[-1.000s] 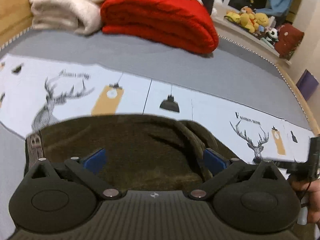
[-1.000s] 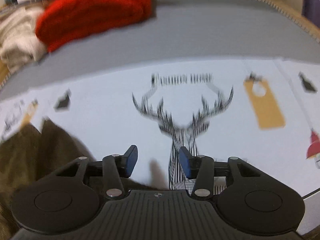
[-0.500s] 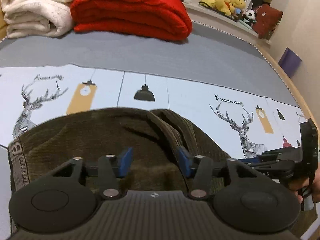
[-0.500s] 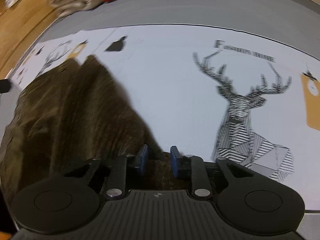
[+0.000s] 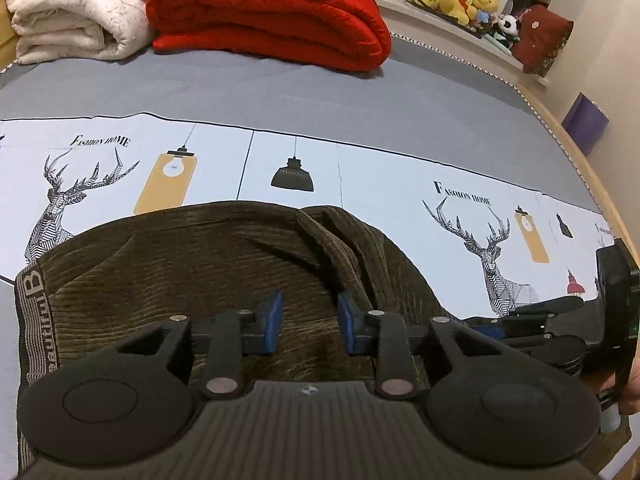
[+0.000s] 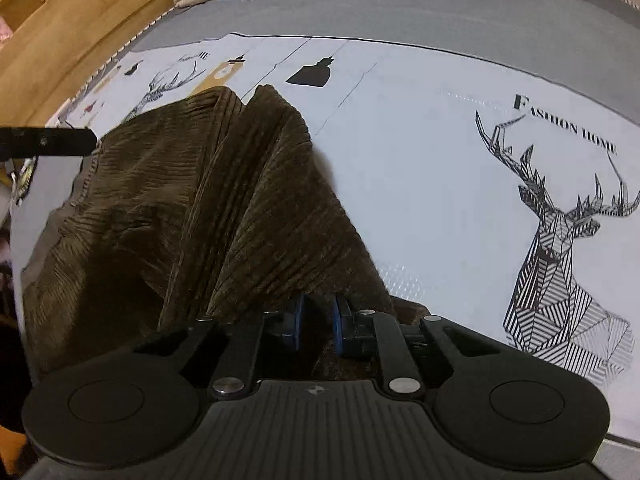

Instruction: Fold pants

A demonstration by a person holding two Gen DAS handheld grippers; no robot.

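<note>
the brown corduroy pants [image 5: 224, 264] lay bunched on the printed sheet [image 5: 380, 184] at the near edge of the bed, waistband [image 5: 34, 320] to the left in the left wrist view. the left gripper [image 5: 307, 322] hovered low over the cloth with its jaws apart, a clear gap between the blue pads [image 5: 270, 320]; no fabric was seen pinched between them. the right gripper [image 6: 317, 326] sat at the pants' right-hand edge, its jaws nearly together, and cloth appeared to lie between the pads, though whether it was truly clamped could not be told.

judgement: the step in hand was taking hold of the garment ahead of a fold; no tidy fold was yet in evidence. the next move called for both grippers to secure an edge, then lift and carry it over evenly, keeping the ridged folds from dragging.

noted in the background: a red blanket [image 5: 272, 12] and a white blanket [image 5: 76, 12], well apart from the work.
</note>
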